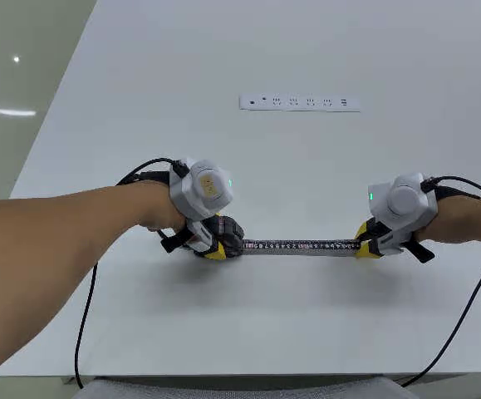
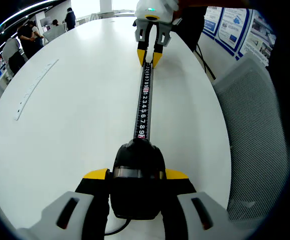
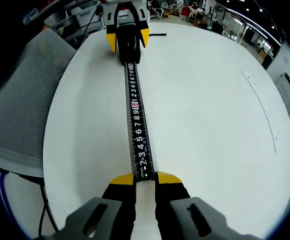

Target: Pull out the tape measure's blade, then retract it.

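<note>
yellow-tipped and drawn in narrow, your right claw point(image 3: 145, 178) pinches the free end of the blade point(image 3: 137, 120) between its pads. your left claw point(image 2: 137, 175) is clamped around the black case point(image 1: 226, 236) of the tape measure, one jaw on each flank. the case sits low at the white table point(image 1: 306, 166), and from these views you cannot tell whether it rests on the surface or hangs just above it.

by the look of it you are in the pulling-out step, or right at its end, with a fair run of blade out between the two claws. to do it well, draw your right claw straight away from the case along the blade's own line, with no lift and no twist, so the strip does not buckle. anchor the case firmly with the left claw so it cannot swing toward the pull. when you come to retract, walk the right claw back toward the case at a measured pace rather than letting the spring snatch the blade.

the blade's long axis runs left to right across the table, roughly in line with the near edge. its printed face is up. the case's mouth points toward your right claw, and the blade's tip points away from the case. a white power strip point(image 1: 300, 103) lies well apart, further up the table.
</note>
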